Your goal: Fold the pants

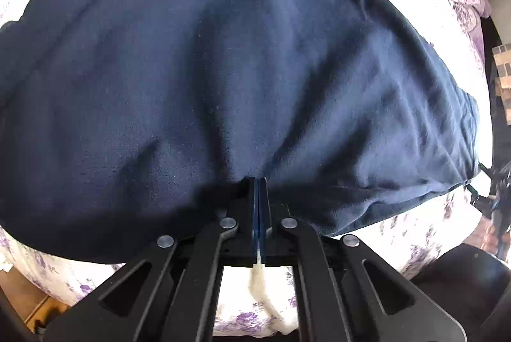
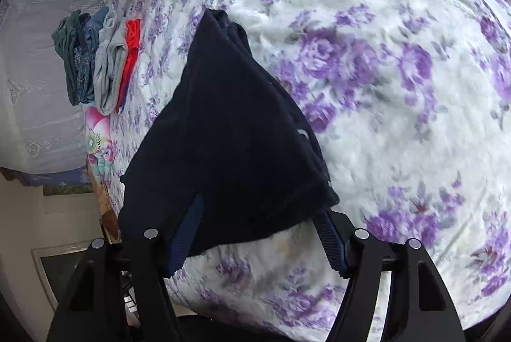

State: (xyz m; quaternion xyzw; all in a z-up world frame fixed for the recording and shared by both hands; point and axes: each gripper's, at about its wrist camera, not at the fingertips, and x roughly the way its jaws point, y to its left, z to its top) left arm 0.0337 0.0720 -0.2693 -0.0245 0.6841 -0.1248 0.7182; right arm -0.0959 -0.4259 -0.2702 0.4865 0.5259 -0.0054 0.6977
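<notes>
The dark navy pants [image 1: 223, 80] lie spread on a bedspread with purple flowers, filling most of the left wrist view. My left gripper [image 1: 259, 182] is shut on the near edge of the pants, with its blue pads pressed together. In the right wrist view the pants [image 2: 230, 131] hang as a folded dark triangle. My right gripper [image 2: 258, 224] is open, and the cloth drapes over both blue fingers [image 2: 186, 230], which stand wide apart.
A row of folded clothes [image 2: 99, 61] in green, blue, grey and red lies at the far left of the bed. The flowered bedspread [image 2: 399, 70] stretches to the right. The bed edge and floor show at the lower left [image 2: 64, 262].
</notes>
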